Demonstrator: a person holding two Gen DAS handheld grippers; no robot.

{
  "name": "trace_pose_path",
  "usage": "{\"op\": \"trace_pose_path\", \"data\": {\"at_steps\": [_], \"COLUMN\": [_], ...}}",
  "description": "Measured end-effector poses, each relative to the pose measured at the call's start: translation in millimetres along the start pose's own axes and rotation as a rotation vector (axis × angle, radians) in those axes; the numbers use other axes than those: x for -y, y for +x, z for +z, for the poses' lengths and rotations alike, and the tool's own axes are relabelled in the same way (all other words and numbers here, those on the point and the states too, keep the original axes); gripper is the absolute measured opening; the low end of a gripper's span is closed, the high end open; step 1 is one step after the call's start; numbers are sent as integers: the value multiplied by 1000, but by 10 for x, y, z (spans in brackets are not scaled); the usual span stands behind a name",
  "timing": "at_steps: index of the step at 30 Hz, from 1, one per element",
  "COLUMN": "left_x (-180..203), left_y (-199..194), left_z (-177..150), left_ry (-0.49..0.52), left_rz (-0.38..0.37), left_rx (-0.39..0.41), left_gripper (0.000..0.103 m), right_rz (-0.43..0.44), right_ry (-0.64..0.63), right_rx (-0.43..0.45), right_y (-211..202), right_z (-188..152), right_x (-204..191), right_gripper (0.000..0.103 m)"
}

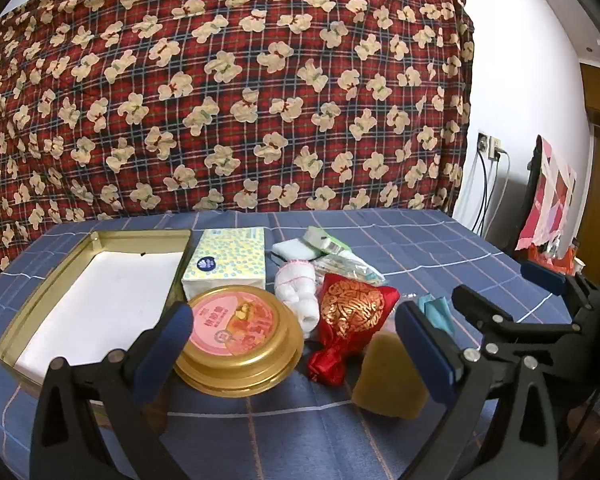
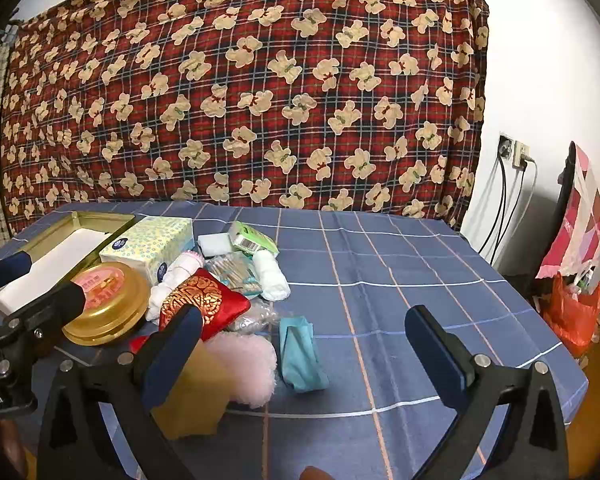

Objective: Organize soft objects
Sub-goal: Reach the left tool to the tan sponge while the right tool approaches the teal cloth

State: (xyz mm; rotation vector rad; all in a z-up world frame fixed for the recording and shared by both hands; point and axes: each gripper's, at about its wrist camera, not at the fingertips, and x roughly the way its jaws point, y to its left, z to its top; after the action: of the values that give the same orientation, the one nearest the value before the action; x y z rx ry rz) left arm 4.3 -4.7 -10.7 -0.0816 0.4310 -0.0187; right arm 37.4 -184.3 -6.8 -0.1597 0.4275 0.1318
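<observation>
**Both Grippers Wide Above a Cluttered Table**

While the left gripper [image 1: 296, 344] stands spread and grasps nothing in the left wrist view, a round gold tin [image 1: 240, 340], a red embroidered pouch [image 1: 350, 320] and a tan sponge [image 1: 388, 376] lie between its fingers on the blue checked tablecloth [image 1: 440, 248]. From the right wrist view, the right gripper [image 2: 304, 356] is likewise spread and unladen; a pink puff [image 2: 246, 364] and teal cloth [image 2: 300, 352] lie between its fingers.

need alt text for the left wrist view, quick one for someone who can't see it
An open left hand-held gripper hovers empty over a blue checked tablecloth, facing a round gold tin, a red embroidered pouch and a tan sponge. Behind lie a tissue box, white rolled cloths and an open gold tray.
</observation>
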Motion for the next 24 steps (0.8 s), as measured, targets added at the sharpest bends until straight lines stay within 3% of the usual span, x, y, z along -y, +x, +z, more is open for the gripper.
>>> {"op": "trace_pose_path", "data": {"at_steps": [13, 24], "left_x": [190, 482], "left_y": [130, 238], "left_z": [-144, -290], "left_ry": [43, 114], "left_rz": [-17, -87], "left_rx": [-26, -64], "left_gripper": [102, 102], "right_rz": [20, -8], "right_ry": [39, 96], "right_rx": [-13, -40], "right_y": [18, 77], "right_z": [-63, -167], "right_x": [129, 396], "right_gripper": [103, 103]}}
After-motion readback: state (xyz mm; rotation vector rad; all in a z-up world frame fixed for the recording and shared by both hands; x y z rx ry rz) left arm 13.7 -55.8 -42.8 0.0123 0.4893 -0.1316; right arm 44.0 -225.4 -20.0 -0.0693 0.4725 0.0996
